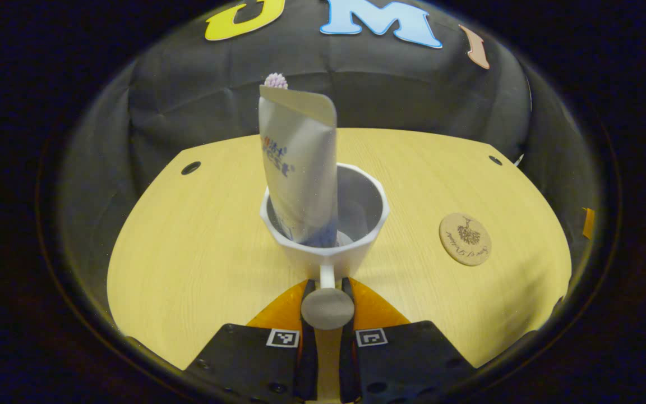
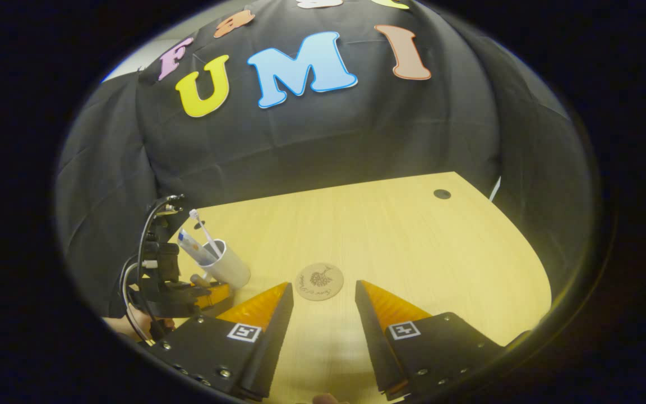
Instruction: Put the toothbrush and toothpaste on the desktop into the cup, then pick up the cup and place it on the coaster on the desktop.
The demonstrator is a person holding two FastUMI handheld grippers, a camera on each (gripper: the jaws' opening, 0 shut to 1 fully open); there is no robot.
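A white cup [image 1: 328, 224] stands on the wooden desktop [image 1: 199, 247]. Inside it leans a toothpaste tube [image 1: 300, 168], and a toothbrush head [image 1: 276, 81] pokes up behind the tube. My left gripper [image 1: 327, 292] is shut on the cup's handle [image 1: 327, 306], both fingers pressing its sides. A round cork coaster [image 1: 465, 239] lies to the cup's right. In the right gripper view, my right gripper [image 2: 323, 292] is open above the desk with the coaster [image 2: 319, 281] just beyond its tips. Far left stands the cup [image 2: 225, 265] with the toothbrush [image 2: 204, 231] and the left gripper [image 2: 188, 292].
Black cloth walls the booth behind and beside the desk. Cable holes [image 1: 190, 168] [image 1: 495, 160] sit near the desk's far corners. A hand [image 2: 138, 322] holds the left gripper at the desk's left edge.
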